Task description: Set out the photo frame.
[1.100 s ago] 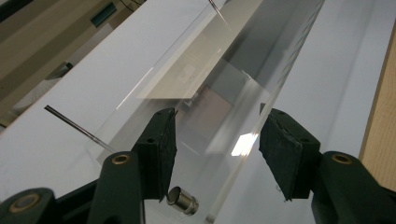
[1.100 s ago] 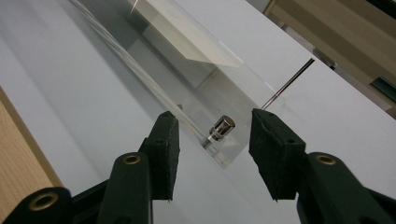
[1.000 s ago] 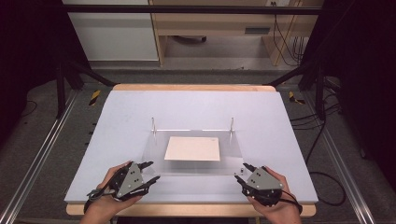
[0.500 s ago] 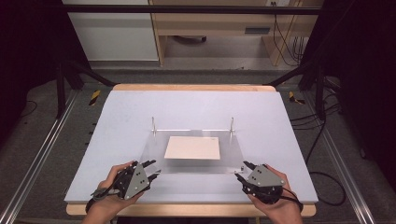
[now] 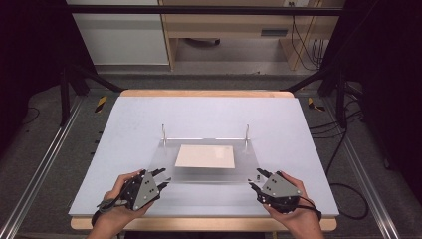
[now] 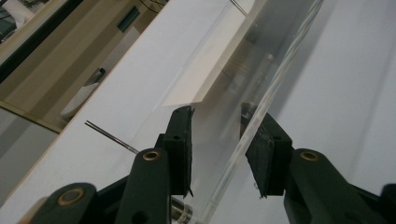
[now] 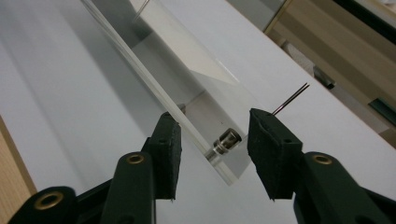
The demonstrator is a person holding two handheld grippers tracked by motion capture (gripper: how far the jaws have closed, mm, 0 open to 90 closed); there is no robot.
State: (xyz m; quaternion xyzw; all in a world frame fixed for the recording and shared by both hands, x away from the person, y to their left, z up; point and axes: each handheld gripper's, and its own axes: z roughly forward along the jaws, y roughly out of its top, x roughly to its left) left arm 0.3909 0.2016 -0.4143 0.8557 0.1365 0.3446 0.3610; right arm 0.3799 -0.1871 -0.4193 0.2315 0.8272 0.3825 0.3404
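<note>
A clear acrylic plate lies on the white table, with a cream sheet at its middle. My left gripper is at the plate's near left corner. In the left gripper view its jaws stand open astride the plate's edge, not closed on it. My right gripper is at the near right corner. In the right gripper view it is open too, with the plate's corner and a small metal standoff between the jaws.
A thin metal rod frame stands upright along the plate's far edge. The white table top has a wooden front edge just behind my hands. Metal rails run along both sides of the table.
Both hands have edged forward a little, bringing the open jaws around the plate's near corners. The plate and sheet have not moved.
</note>
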